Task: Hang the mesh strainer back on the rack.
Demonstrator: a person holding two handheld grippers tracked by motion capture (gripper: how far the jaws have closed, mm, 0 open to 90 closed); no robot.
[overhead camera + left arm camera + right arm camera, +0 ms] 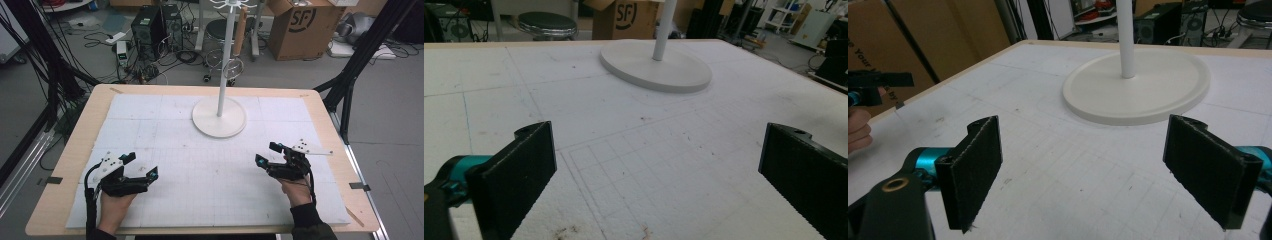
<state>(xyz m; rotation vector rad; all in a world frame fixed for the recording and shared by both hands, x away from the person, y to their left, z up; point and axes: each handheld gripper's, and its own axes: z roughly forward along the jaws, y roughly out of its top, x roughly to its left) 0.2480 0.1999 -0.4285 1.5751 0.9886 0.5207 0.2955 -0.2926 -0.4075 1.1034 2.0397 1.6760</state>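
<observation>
Ahead, only the white stand (219, 116) faces both gaping grippers

white stand (219, 117), upright, mid-table far side

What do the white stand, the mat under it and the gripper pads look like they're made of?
Stand: probably painted metal or plastic; its round base and pole show a smooth, even matte white.
Mat: looks like white foam board, with a grainy, scuffed surface and scored grid lines.
Left gripper and right gripper pads: black with a rough, fine-grained face, possibly foam rubber or grip tape.
</observation>
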